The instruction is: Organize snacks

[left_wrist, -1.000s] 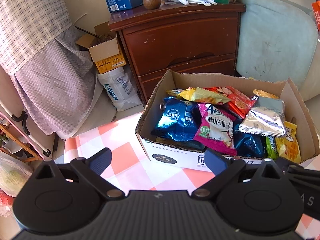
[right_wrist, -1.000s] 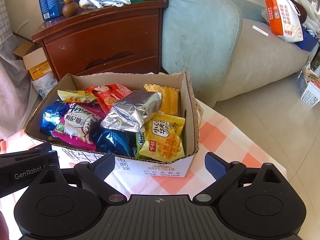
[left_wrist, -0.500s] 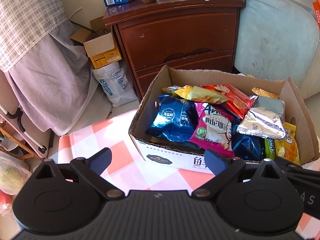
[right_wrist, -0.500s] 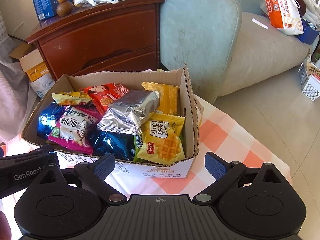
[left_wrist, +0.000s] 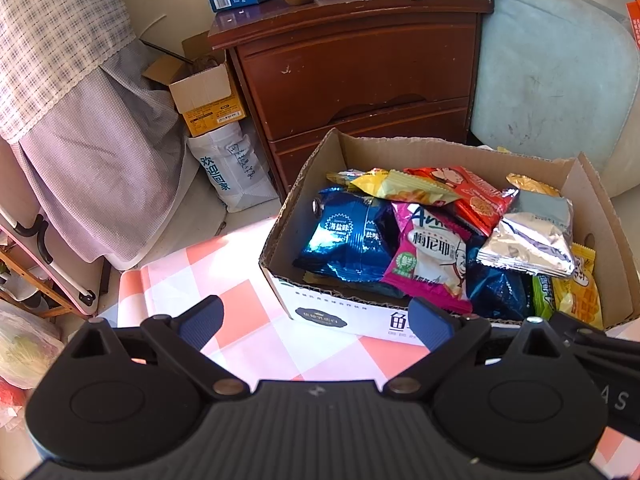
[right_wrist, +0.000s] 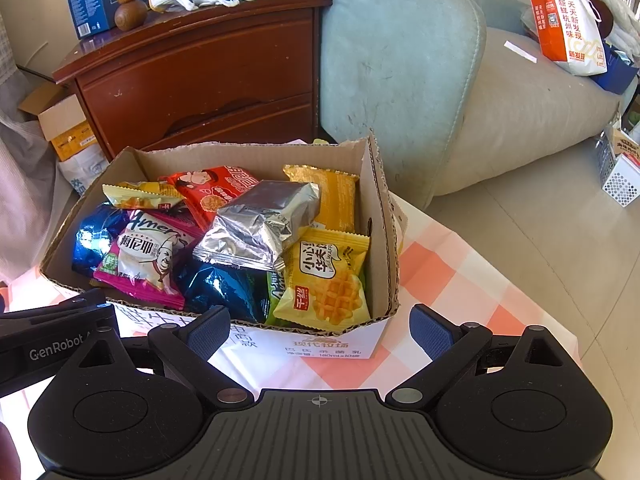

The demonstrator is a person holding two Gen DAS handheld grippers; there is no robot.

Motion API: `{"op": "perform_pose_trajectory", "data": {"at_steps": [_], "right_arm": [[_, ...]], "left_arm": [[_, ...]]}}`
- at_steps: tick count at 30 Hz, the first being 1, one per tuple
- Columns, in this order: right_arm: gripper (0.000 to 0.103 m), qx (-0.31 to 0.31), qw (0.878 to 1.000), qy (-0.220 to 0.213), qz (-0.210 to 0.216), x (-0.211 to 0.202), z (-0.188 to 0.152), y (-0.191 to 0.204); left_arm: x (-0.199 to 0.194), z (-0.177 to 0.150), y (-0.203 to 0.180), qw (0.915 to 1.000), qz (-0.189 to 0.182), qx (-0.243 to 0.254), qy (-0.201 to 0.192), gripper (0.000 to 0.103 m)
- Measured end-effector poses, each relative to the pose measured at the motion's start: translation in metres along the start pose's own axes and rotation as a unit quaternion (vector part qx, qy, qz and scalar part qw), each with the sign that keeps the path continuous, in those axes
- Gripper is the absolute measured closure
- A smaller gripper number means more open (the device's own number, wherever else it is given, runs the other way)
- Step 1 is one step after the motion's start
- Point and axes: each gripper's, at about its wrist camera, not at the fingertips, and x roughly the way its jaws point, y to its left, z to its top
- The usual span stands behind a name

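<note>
Both views are shifting slightly rightward since earlier. Cardboard box (right_wrist: 378, 216) of snack packets is sitting on the checkered bench (right_wrist: 448, 280). Left gripper (left_wrist: 316, 320) and right gripper (right_wrist: 318, 330) are hovering before it, fingers spread wide, seemingly holding nothing.

In the left wrist view, the cardboard box (left_wrist: 320, 316) is now seen further toward 3 o'clock and lower, and more of the checked worktop (left_wrist: 240, 300) is exposed at 9 o'clock. In the right wrist view, the box (right_wrist: 376, 216) has been brought lower, nearer the right tool (right_wrist: 320, 332).
</note>
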Motion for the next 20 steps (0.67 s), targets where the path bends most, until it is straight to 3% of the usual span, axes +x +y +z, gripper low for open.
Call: {"op": "perform_pose_trajectory", "data": {"at_steps": [20], "right_arm": [[0.005, -0.029, 1.000, -0.008, 0.006, -0.0065, -0.0059, 0.0063]], "left_arm": [[-0.0084, -0.0091, 0.0060, 0.9999, 0.009, 0.009, -0.006, 0.006]]}}
